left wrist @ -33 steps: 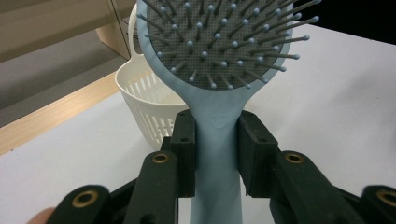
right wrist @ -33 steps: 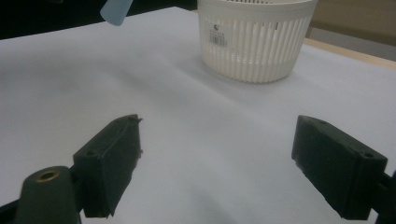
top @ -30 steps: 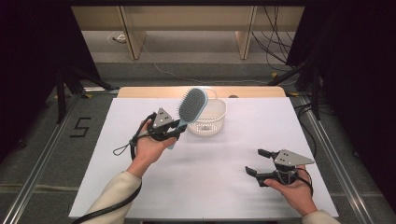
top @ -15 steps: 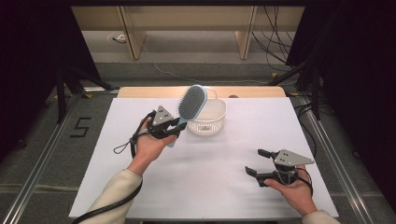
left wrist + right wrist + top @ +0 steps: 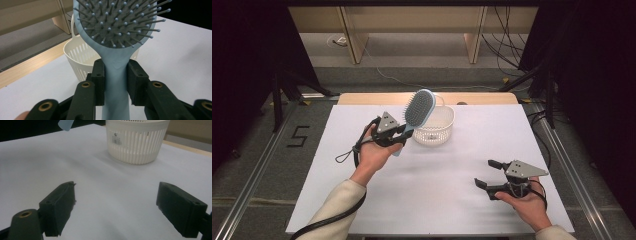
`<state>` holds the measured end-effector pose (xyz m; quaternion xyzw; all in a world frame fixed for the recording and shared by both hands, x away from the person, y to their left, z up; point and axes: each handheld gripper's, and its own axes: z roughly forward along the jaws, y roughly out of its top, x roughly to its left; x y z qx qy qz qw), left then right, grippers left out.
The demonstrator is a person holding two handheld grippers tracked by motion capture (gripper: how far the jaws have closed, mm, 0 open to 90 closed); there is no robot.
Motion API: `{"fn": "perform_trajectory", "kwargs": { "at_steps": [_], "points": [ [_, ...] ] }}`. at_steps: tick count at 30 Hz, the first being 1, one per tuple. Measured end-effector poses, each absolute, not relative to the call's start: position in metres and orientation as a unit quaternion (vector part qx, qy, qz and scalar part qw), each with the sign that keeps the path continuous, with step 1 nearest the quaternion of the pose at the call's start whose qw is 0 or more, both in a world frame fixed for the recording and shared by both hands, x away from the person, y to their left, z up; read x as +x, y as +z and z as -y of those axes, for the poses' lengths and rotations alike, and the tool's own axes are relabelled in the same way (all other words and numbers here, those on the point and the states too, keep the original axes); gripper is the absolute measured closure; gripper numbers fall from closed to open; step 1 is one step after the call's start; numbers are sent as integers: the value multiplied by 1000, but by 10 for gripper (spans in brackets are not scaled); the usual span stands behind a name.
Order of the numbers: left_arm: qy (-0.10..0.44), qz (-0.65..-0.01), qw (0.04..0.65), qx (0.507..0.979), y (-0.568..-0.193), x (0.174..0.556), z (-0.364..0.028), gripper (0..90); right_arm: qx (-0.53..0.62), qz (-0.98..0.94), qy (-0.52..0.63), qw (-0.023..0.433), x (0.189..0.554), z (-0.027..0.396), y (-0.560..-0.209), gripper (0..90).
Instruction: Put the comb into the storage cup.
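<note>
Your left gripper (image 5: 404,134) clamped on the light-blue hairbrush (image 5: 418,111) handle, brush head raised beside the white slotted basket (image 5: 438,131), your right gripper (image 5: 488,173) low over the white table (image 5: 447,200), jaws apart, nothing between them.

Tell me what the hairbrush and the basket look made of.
Hairbrush: looks like matte, pale blue moulded plastic; smooth handle, grey perforated pad, thin pins with ball tips, possibly a soft coating. Basket: off-white plastic, it seems, slightly glossy; thin moulded vertical slats, a solid rim and a barcode sticker.
</note>
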<state>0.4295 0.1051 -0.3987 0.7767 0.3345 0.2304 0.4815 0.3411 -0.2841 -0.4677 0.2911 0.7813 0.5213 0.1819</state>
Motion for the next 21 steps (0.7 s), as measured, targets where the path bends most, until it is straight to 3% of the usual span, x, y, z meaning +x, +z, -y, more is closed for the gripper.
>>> {"fn": "perform_trajectory", "kwargs": {
  "at_steps": [21],
  "points": [
    [229, -335, 485, 774, -397, 434, -104, 698, 290, -781, 521, 183, 341, 284, -467, 165]
  ]
}}
